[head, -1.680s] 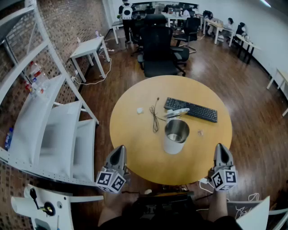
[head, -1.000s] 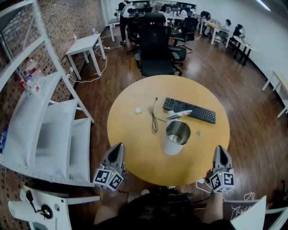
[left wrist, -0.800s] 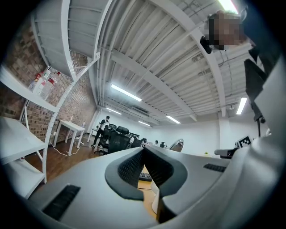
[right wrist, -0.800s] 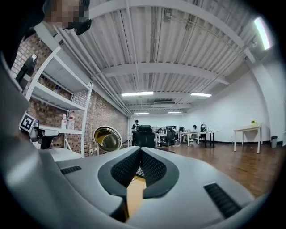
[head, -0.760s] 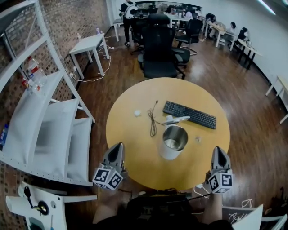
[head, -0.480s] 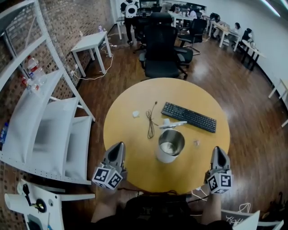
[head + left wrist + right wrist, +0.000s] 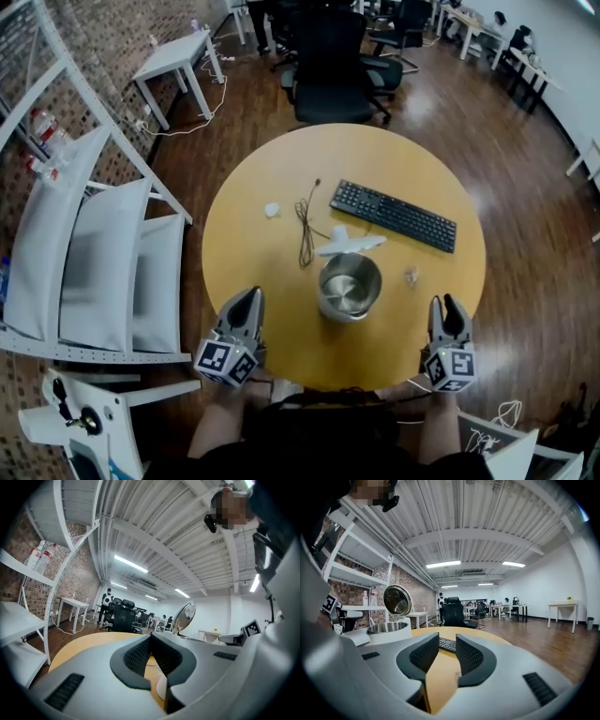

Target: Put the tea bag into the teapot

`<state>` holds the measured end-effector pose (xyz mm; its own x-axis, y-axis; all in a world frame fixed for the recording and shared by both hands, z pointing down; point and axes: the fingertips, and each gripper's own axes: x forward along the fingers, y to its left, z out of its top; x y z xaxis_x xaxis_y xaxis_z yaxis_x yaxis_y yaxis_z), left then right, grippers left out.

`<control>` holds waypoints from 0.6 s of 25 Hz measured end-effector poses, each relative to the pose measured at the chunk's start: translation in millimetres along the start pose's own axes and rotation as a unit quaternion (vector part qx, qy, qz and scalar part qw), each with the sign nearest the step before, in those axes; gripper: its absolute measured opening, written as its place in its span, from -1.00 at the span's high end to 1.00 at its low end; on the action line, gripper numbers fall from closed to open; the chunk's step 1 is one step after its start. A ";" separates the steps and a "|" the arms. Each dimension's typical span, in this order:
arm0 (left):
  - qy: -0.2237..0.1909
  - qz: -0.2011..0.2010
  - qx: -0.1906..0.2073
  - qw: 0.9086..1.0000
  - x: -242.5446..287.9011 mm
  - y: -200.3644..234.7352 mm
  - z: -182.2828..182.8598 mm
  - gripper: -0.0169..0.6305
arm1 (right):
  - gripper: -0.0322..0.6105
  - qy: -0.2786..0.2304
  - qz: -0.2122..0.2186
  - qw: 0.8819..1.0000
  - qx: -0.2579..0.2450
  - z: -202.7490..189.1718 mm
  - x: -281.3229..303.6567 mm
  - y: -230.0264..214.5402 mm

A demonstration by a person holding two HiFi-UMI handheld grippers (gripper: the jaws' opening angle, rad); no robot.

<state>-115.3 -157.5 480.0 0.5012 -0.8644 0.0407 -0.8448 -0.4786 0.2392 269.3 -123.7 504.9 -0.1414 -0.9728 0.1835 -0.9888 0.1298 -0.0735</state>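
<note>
The white teapot (image 7: 349, 286), with a steel inside and its lid tipped up, stands mid-table on the round yellow table (image 7: 281, 169). A small pale tea bag (image 7: 410, 275) lies to its right, apart from it. At the near right edge, my right gripper (image 7: 448, 302) has its jaws opening with nothing between them. In the right gripper view the right gripper (image 7: 447, 648) points at the keyboard (image 7: 447, 644), with the teapot (image 7: 389, 631) to its left. My left gripper (image 7: 251, 296) is shut and empty at the near left edge. In the left gripper view the left gripper (image 7: 151, 641) sits below the teapot's lid (image 7: 186, 616).
A black keyboard (image 7: 394, 214) lies behind the teapot, a dark cable (image 7: 305, 230) to its left, and a small white scrap (image 7: 272, 210) further left. A black office chair (image 7: 333, 66) stands beyond the table. White shelving (image 7: 84, 262) runs along the left.
The head view has tipped further down, so the table sits higher in frame. The right gripper's jaws have parted. Both grippers stay at the near table edge.
</note>
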 end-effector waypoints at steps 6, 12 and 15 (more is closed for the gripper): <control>0.038 0.012 -0.003 0.999 14.6 6.0 -28.5 0.97 | 0.47 0.064 -0.018 0.998 0.011 -41.7 23.7 -10.7; 0.050 0.022 -0.005 0.998 29.6 12.5 -36.0 0.97 | 0.35 0.121 -0.020 0.992 -0.013 -75.5 50.2 -22.2; 0.059 0.029 -0.008 0.998 36.3 16.4 -40.0 0.97 | 0.35 0.144 -0.016 0.989 -0.022 -88.2 63.5 -25.4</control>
<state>-103.5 -190.6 524.2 0.4711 -0.8659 0.1685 -0.8704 -0.4253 0.2480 281.2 -171.8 604.8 -0.1107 -0.8827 0.4568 -0.9933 0.1134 -0.0217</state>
